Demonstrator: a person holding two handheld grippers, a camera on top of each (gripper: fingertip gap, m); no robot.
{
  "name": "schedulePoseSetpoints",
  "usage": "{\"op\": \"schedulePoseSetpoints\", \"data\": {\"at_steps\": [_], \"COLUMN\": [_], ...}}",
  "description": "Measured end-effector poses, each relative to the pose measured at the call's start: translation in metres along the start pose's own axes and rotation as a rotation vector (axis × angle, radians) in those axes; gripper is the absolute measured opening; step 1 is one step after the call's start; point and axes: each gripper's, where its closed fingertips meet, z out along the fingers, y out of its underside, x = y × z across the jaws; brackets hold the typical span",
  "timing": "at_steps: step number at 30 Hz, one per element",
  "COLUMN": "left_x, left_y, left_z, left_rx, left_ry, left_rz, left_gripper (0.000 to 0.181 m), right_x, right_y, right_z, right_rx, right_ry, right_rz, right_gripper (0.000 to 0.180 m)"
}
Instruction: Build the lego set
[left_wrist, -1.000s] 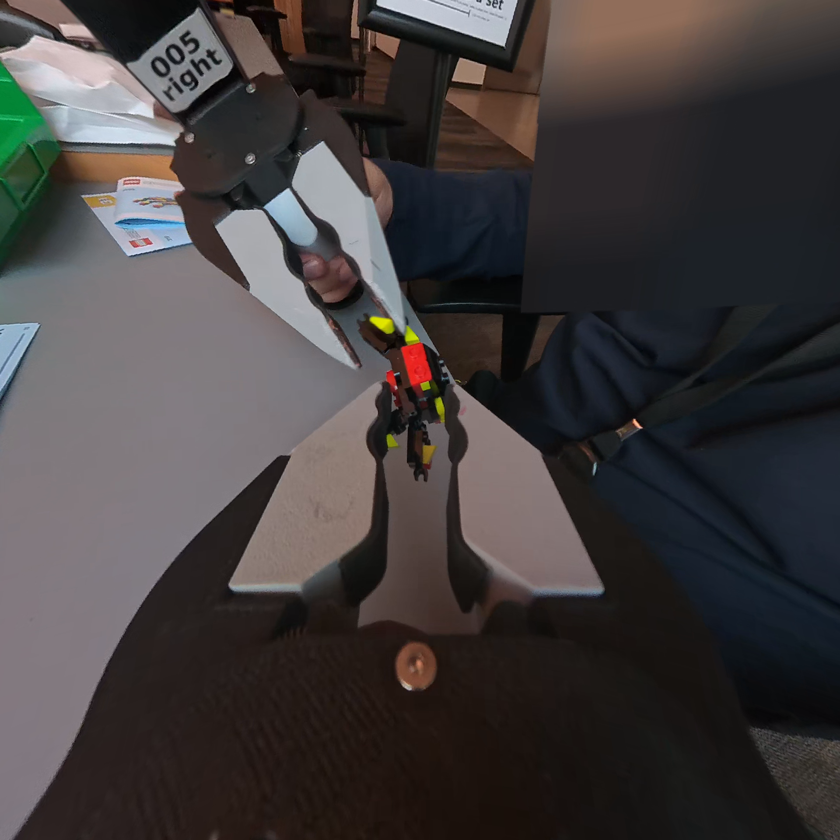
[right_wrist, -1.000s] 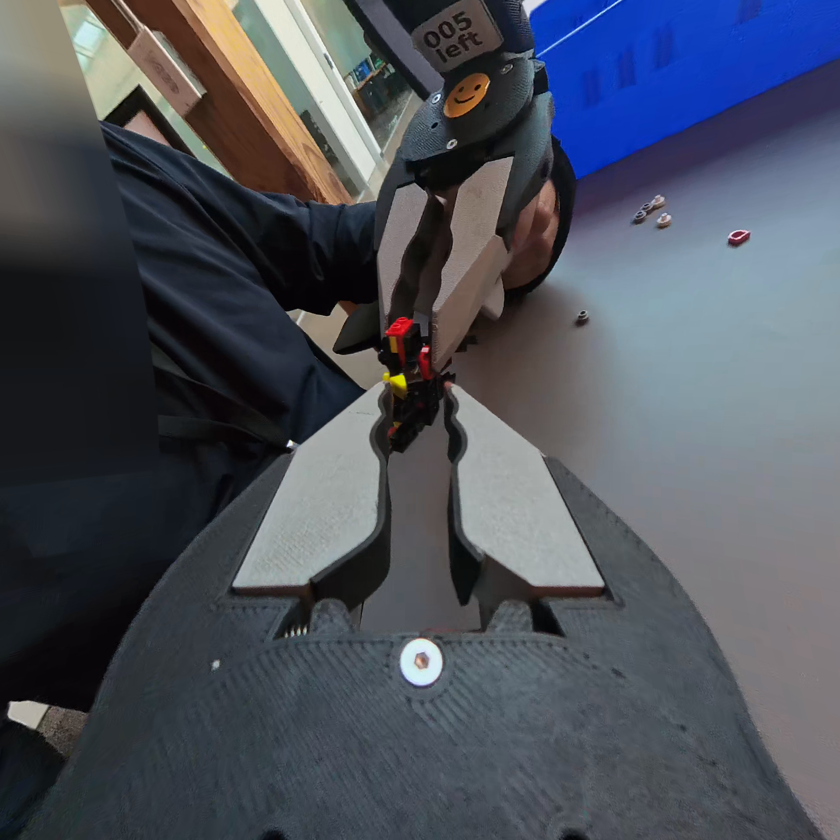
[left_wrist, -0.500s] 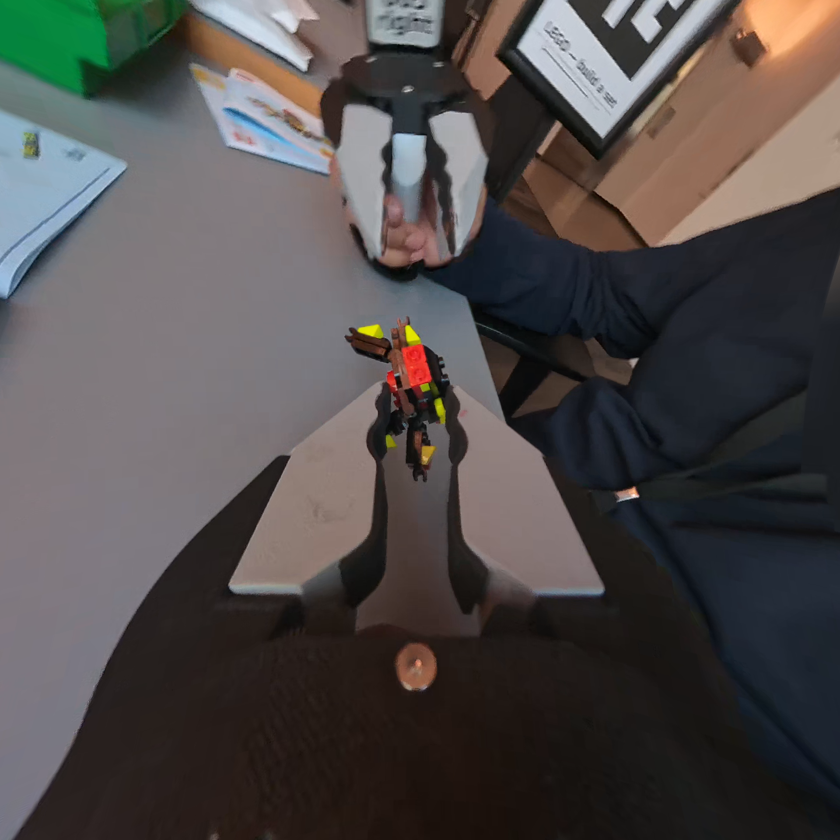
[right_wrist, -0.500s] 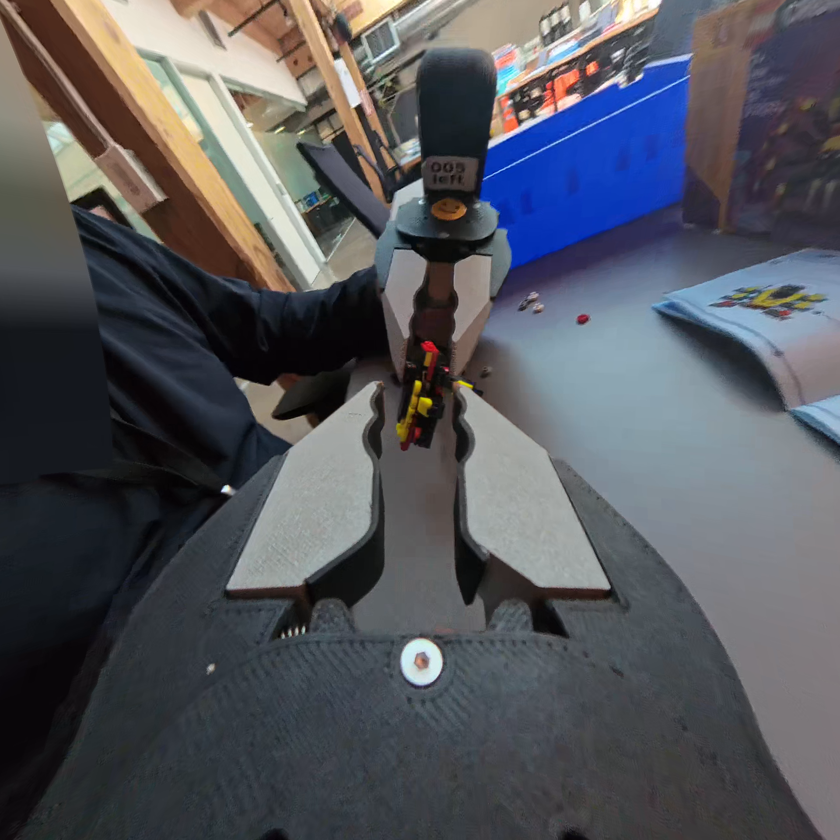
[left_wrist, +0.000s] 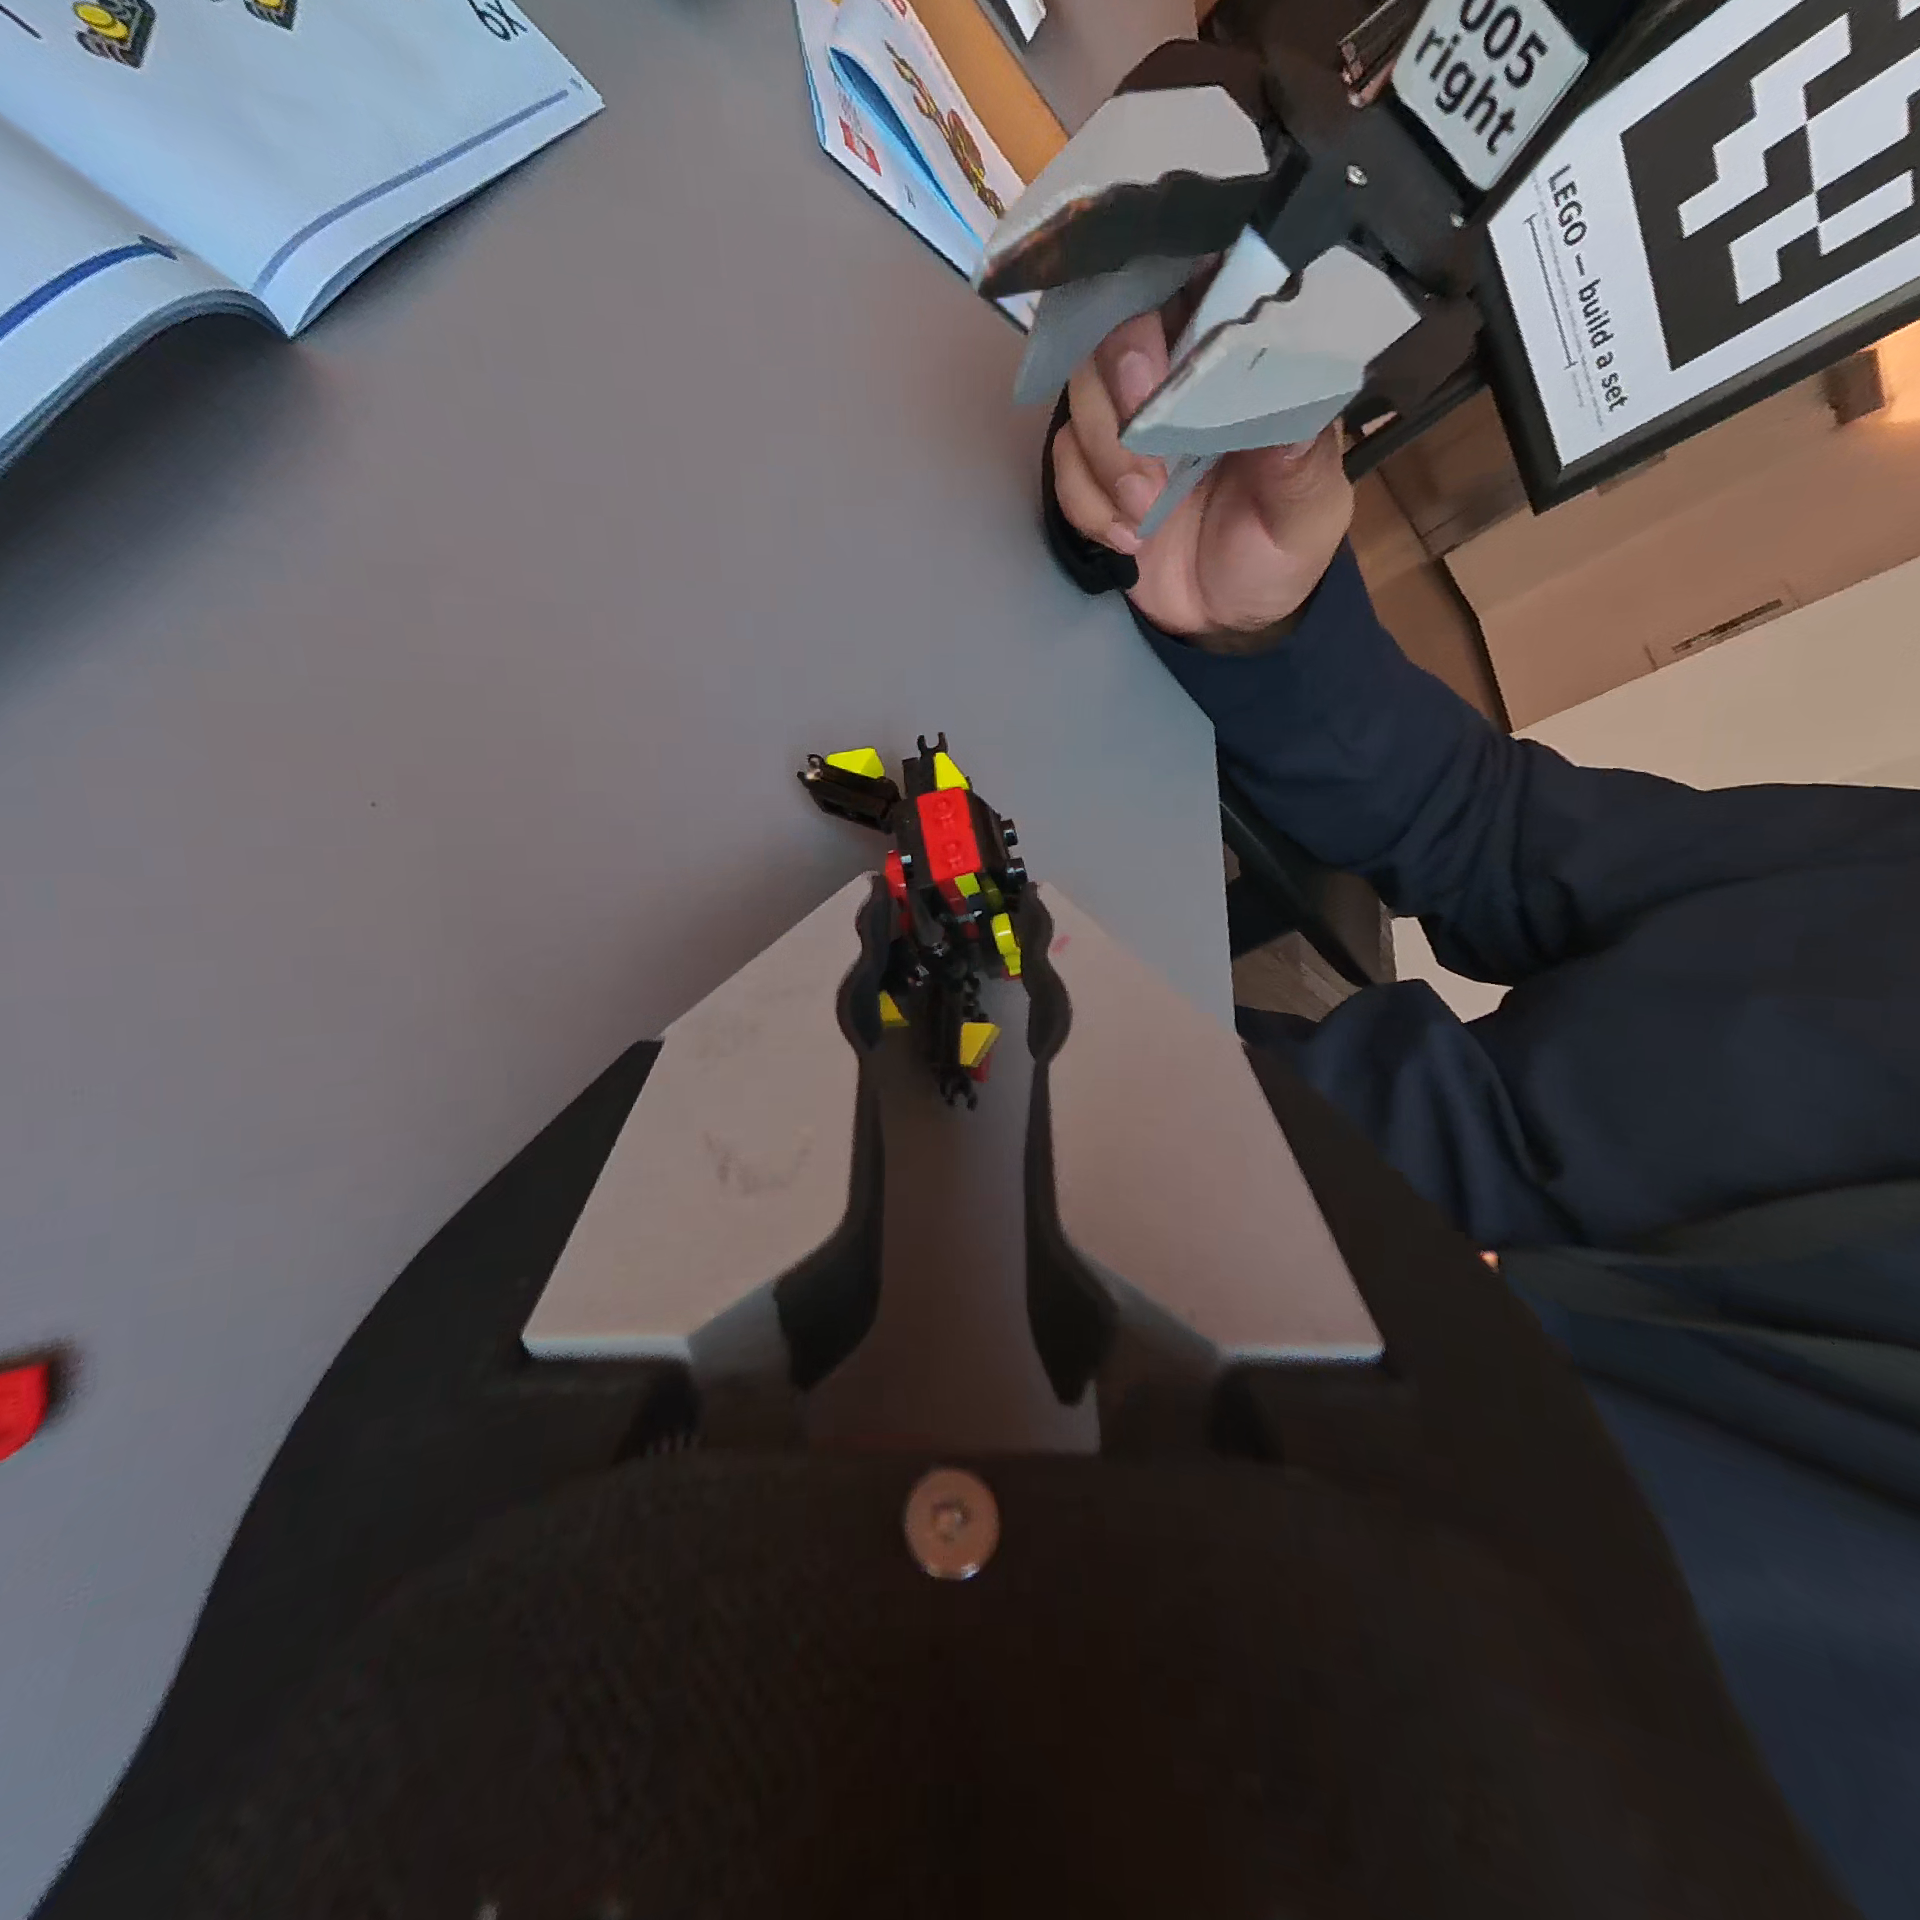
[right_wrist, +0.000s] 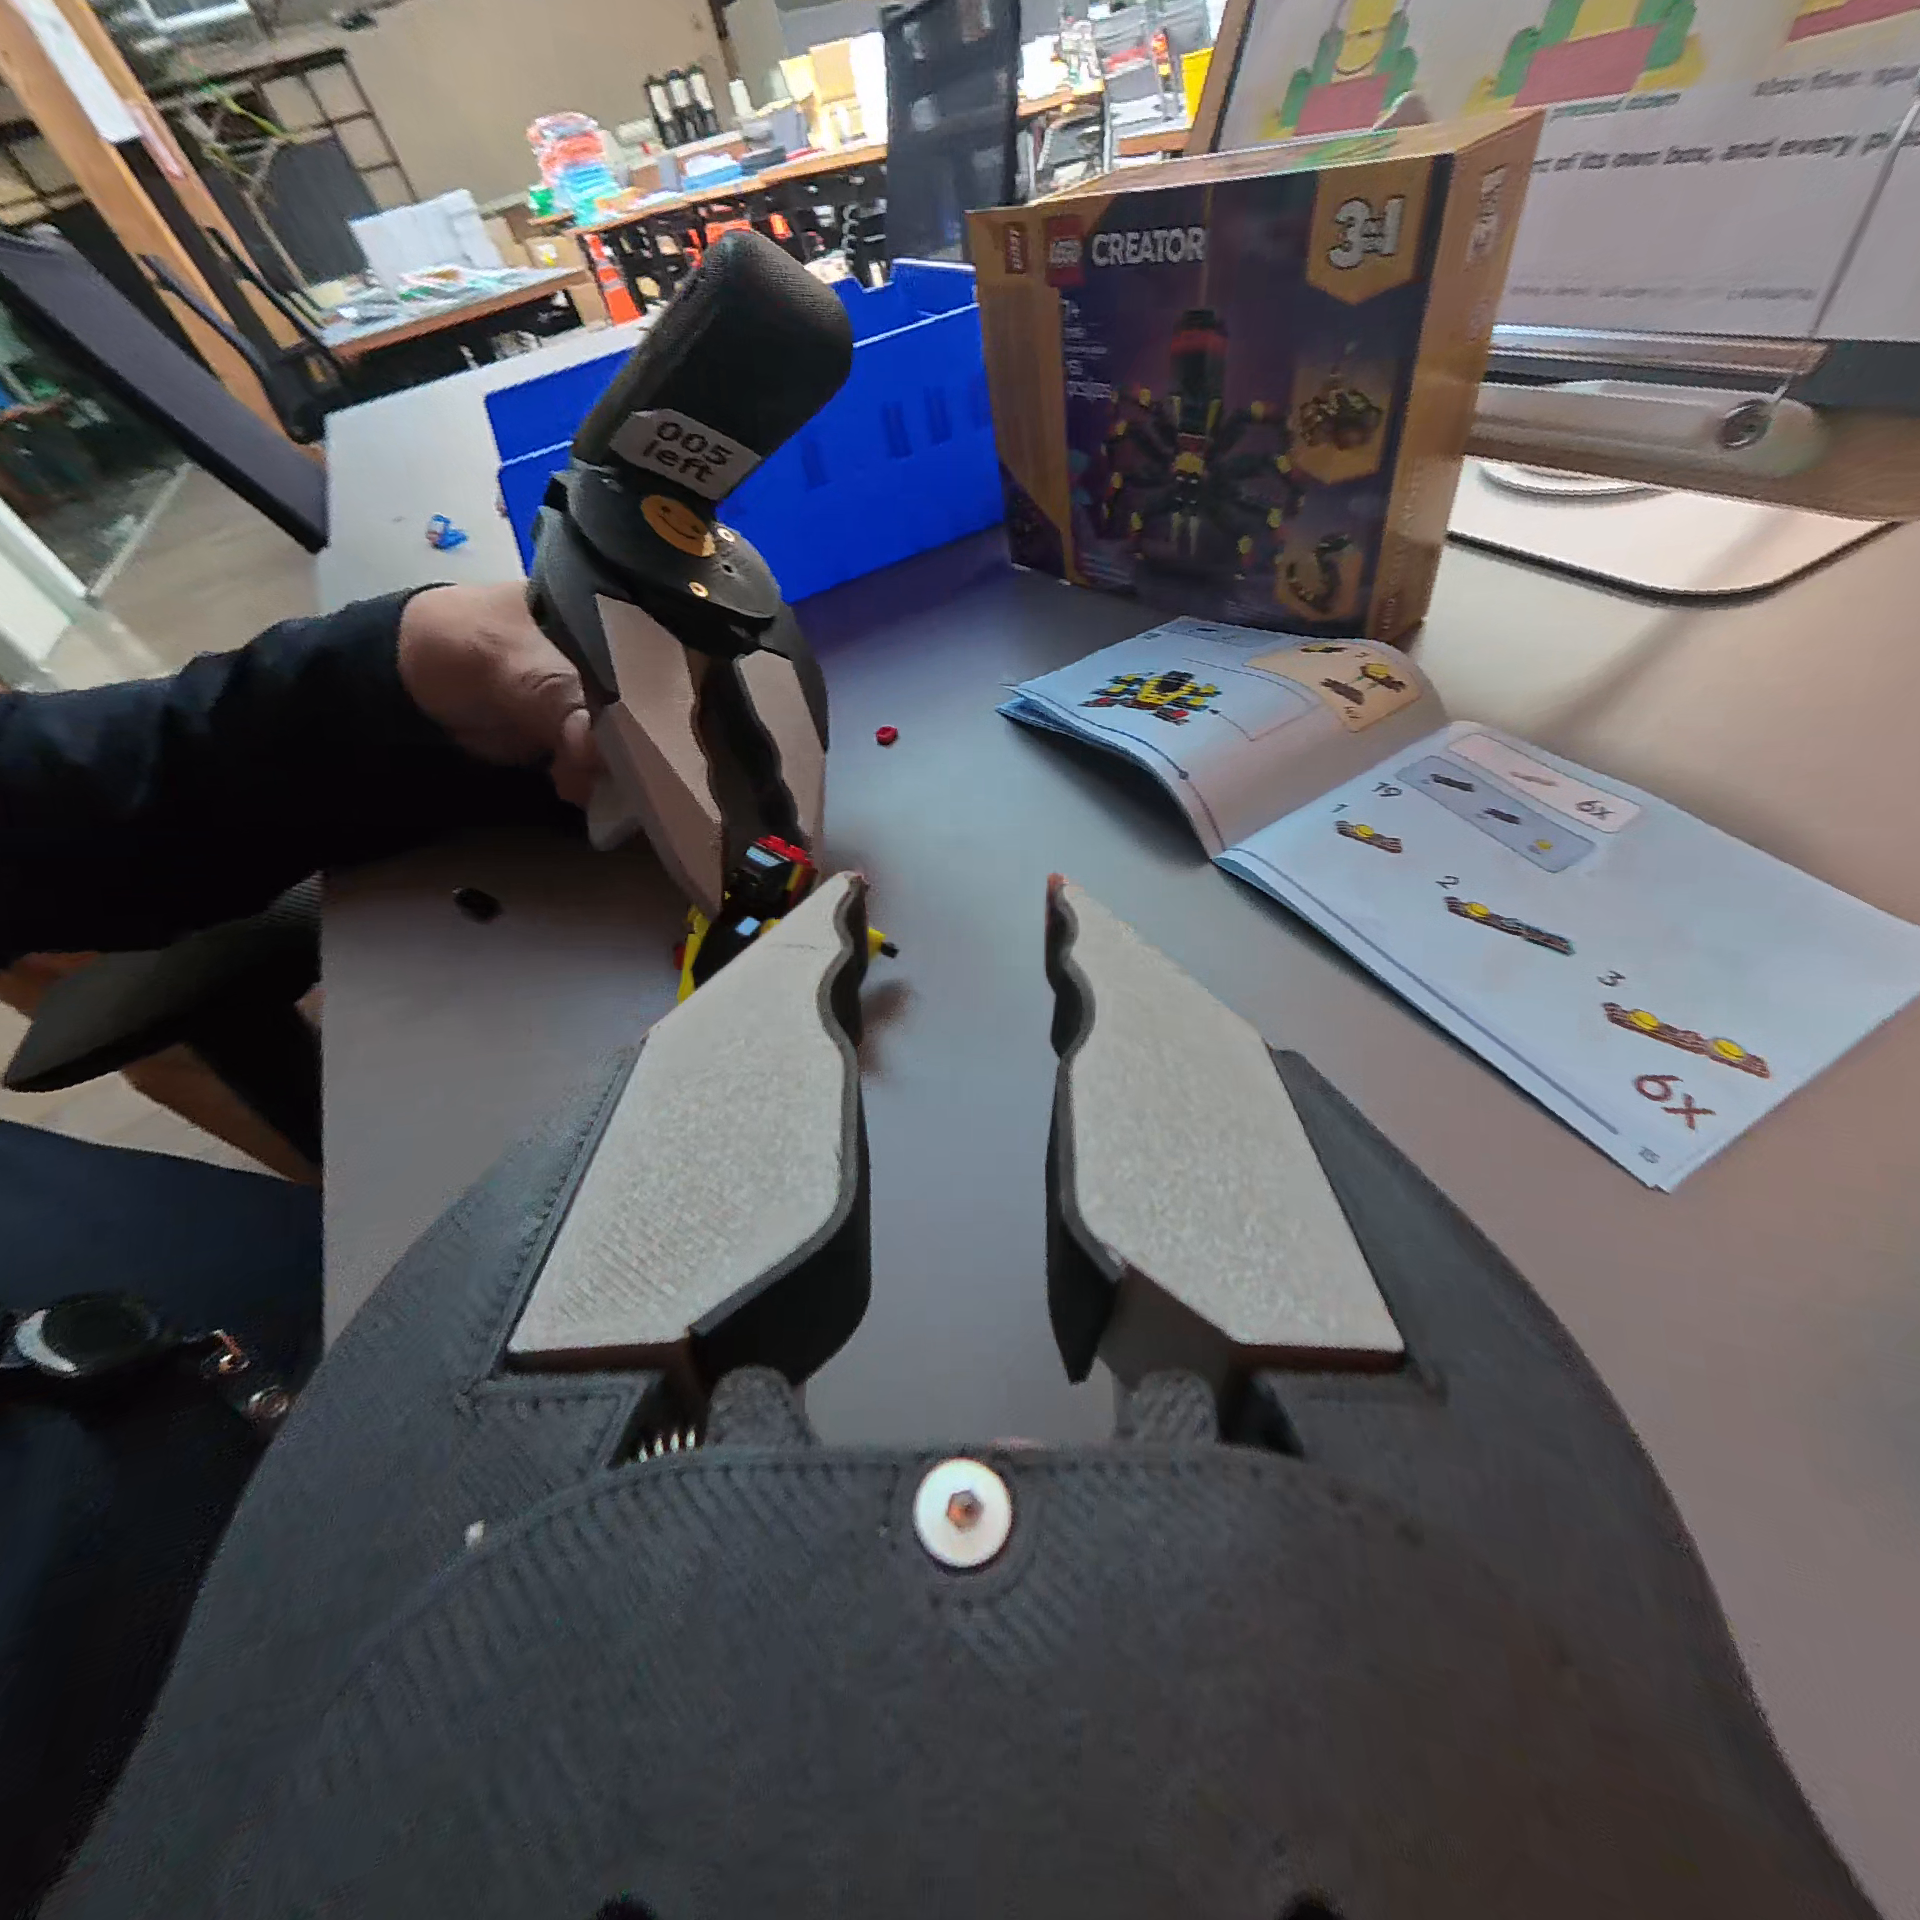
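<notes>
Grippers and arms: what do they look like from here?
Both grippers, left and right, have black ribbed printed bodies, a silver centre screw and grey wedge fingers with wavy black inner pads. Each carries a white label; the left adds a yellow smiley sticker. Sleeves are dark navy.

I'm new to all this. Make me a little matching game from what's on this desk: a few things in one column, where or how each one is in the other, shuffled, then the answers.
Things
1. lego model
2. right gripper
3. booklet
4. set box

Places or states
A. lying open flat on the desk
B. standing upright beside the blue bin
C. clamped in the left gripper
D. open, holding nothing

Pairs: 1-C, 2-D, 3-A, 4-B
</notes>
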Motion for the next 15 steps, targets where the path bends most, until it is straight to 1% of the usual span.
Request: {"op": "schedulePoseSetpoints", "data": {"at_steps": [1,3,6,11,15], "left_x": [0.001,-0.002,-0.008,-0.007,-0.017], "left_y": [-0.001,-0.003,-0.007,-0.031,-0.042], "left_z": [-0.001,-0.006,-0.017,-0.042,-0.058], "left_rx": [0.011,0.035,0.066,0.234,0.306], "left_ry": [0.001,-0.026,-0.084,-0.106,-0.231], "left_rz": [0.008,0.022,0.072,0.126,0.206], "left_gripper": [0.026,0.044,0.053,0.056,0.057], "right_x": [0.003,0.009,0.019,0.033,0.038], "right_y": [0.0,0.001,0.002,0.004,0.003], "right_z": [-0.001,-0.002,-0.005,-0.008,-0.01], "right_rx": [-0.001,-0.004,-0.018,-0.039,-0.03], "right_ry": [0.025,0.074,0.154,0.26,0.286], "right_rz": [-0.006,-0.022,-0.052,-0.089,-0.078], "right_gripper": [0.032,0.032,0.033,0.038,0.042]}}
